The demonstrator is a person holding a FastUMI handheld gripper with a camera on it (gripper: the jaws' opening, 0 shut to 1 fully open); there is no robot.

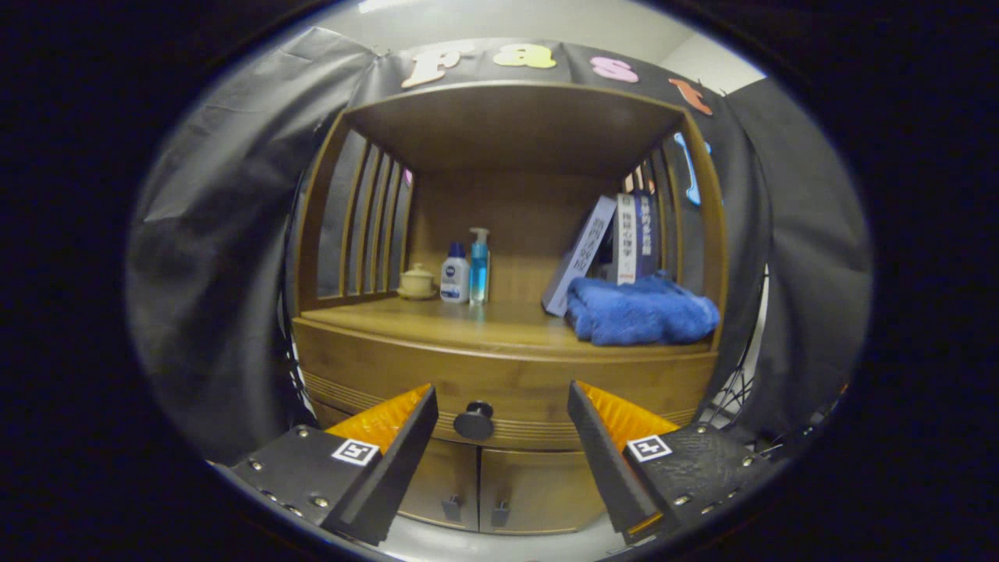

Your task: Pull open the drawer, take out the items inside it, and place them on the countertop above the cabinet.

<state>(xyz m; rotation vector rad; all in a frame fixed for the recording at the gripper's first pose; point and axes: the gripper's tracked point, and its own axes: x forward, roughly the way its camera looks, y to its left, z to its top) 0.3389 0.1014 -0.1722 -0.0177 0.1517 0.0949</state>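
A wooden cabinet stands ahead, its drawer (pixel 507 382) closed under the countertop (pixel 484 324). The drawer's round dark knob (pixel 474 420) sits between my two fingers, a little beyond their tips and nearer the left one. My gripper (pixel 502 398) is open, its fingers spread wide and touching nothing. What lies inside the drawer is hidden.
On the countertop stand a small lidded cup (pixel 417 281), a white bottle (pixel 454 275) and a blue pump bottle (pixel 479 265) at the back left, and leaning books (pixel 616 242) behind a folded blue towel (pixel 640 311) at the right. Two lower doors (pixel 484 484) sit under the drawer.
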